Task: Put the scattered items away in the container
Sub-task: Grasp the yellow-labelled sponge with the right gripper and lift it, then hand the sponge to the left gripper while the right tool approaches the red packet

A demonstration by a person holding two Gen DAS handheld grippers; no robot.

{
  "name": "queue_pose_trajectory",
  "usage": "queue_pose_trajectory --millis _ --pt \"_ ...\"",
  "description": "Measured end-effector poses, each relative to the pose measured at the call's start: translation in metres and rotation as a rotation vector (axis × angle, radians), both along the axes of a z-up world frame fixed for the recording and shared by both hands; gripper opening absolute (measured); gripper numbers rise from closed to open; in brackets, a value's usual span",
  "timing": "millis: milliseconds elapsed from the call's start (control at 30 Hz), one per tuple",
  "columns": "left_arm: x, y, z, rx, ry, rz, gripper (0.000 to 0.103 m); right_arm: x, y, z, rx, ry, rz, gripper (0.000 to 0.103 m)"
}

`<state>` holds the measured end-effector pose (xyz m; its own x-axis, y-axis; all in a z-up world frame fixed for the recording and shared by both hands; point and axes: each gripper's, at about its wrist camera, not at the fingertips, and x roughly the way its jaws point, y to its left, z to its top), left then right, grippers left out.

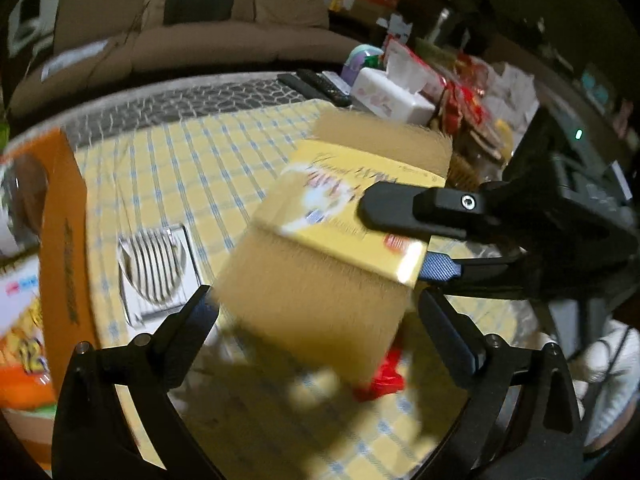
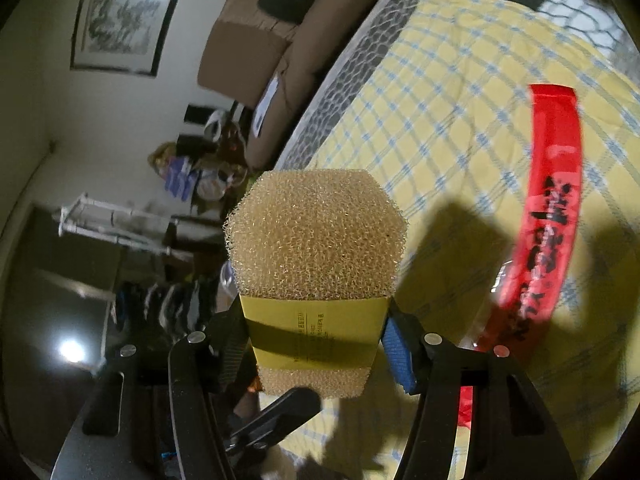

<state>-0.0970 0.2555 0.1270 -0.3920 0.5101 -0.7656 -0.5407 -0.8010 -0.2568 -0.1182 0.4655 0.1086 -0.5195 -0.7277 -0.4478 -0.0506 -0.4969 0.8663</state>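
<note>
A tan sponge (image 2: 316, 236) with a yellow paper band (image 2: 316, 330) is held in my right gripper (image 2: 316, 344), which is shut on the band. In the left wrist view the same sponge (image 1: 320, 296) hangs blurred above the checked cloth, with the right gripper's fingers (image 1: 400, 210) clamped on its band. My left gripper (image 1: 316, 320) is open and empty just below the sponge. A red packet (image 2: 548, 200) lies on the cloth to the right; it also shows under the sponge in the left wrist view (image 1: 384, 376). An orange box (image 1: 60, 240) stands at the left.
A white wire egg slicer (image 1: 158, 268) lies on the yellow checked tablecloth (image 1: 180, 168). A tissue box (image 1: 390, 94), remotes (image 1: 316, 86) and snack packets (image 1: 464, 96) crowd the far right. A brown sofa (image 1: 180, 32) stands behind the table.
</note>
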Motion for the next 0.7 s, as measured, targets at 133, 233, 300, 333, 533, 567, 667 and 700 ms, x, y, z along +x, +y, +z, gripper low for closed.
queue_pose_trajectory --millis 133,233,300,333,533,567,667,700 --pt "0.002 0.005 0.0 -0.059 0.042 -0.001 0.095 -0.002 -0.014 0.006 0.023 0.023 0.058 0.061" --pt "0.002 -0.001 -0.003 -0.012 0.005 0.009 0.087 -0.003 -0.014 0.007 0.033 0.026 0.07 0.063" --pt "-0.001 -0.008 -0.005 0.004 -0.006 0.041 0.08 -0.002 -0.01 0.006 0.049 0.019 0.051 0.066" --pt "-0.002 -0.01 -0.006 0.012 -0.017 0.053 0.074 -0.001 -0.004 0.006 0.058 0.014 0.029 0.069" --pt "-0.007 -0.024 -0.015 0.052 -0.064 0.086 0.074 0.016 0.053 0.0 0.334 -0.098 -0.213 0.075" --pt "-0.006 -0.026 -0.016 0.055 -0.066 0.089 0.074 0.017 0.058 -0.005 0.377 -0.131 -0.23 0.075" --pt "-0.004 -0.027 -0.018 0.063 -0.076 0.089 0.074 0.02 0.07 -0.029 0.4 -0.213 -0.256 0.074" --pt "-0.003 -0.028 -0.019 0.063 -0.078 0.088 0.074 0.02 0.072 -0.036 0.395 -0.232 -0.258 0.074"
